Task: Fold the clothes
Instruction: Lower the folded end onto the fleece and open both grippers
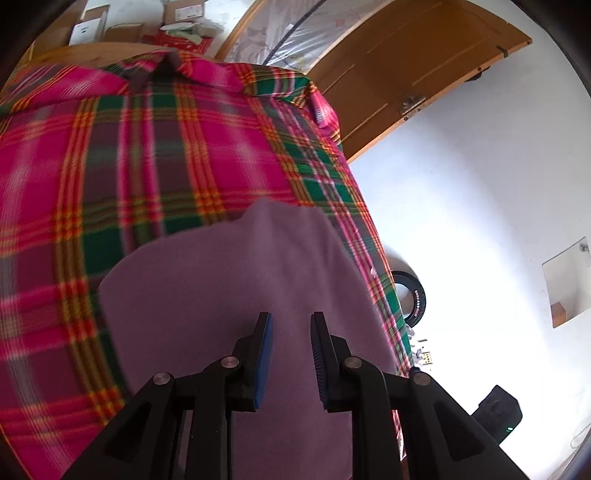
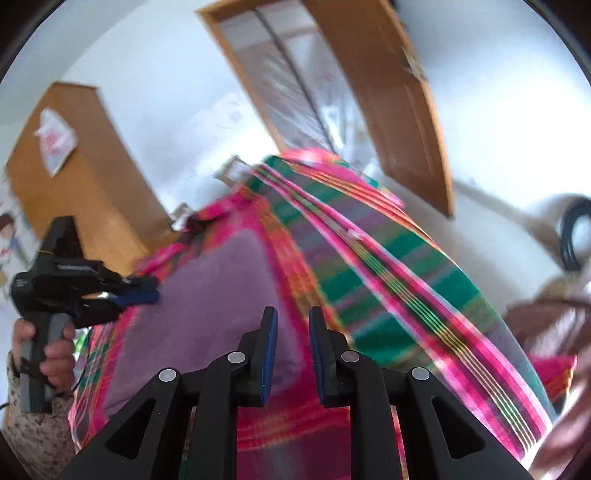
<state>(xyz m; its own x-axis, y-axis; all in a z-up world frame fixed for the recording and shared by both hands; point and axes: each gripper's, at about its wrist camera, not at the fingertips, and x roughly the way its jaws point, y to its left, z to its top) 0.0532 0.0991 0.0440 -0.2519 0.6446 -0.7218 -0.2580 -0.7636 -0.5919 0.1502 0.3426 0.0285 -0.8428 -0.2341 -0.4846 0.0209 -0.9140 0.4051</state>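
- Standing apart with a clear gap between the blue pads, the left gripper (image 1: 291, 325) has nothing pinched; through the gap only the mauve garment (image 1: 229, 280) shows beneath.
- In the right wrist view the left gripper (image 2: 153, 291) appears from the side, blurred, its tips at the far edge of the mauve garment (image 2: 218, 295); whether they touch the cloth cannot be told from there.
- A hand (image 2: 48, 350) grips the left tool's grey handle, with a patterned sleeve (image 2: 33, 424) below it.
- The right gripper (image 2: 293, 317) also has its jaws parted, with nothing between the pads; it hangs over the near right edge of the garment, where mauve cloth meets the plaid.
- The mauve garment lies flat on a plaid bedcover (image 1: 129, 166) of pink, green and yellow checks, near the cover's right side.
- Beyond the bed's edge is a white floor (image 1: 461, 221) with a dark ring-shaped object (image 1: 415, 299) just beside the bed.
- A wooden door (image 1: 406, 70) stands open past the bed's far corner, and boxes (image 1: 88, 26) sit behind the bed's far end.
- The right wrist view is motion-blurred, showing a wooden cabinet (image 2: 74, 166) on the left.
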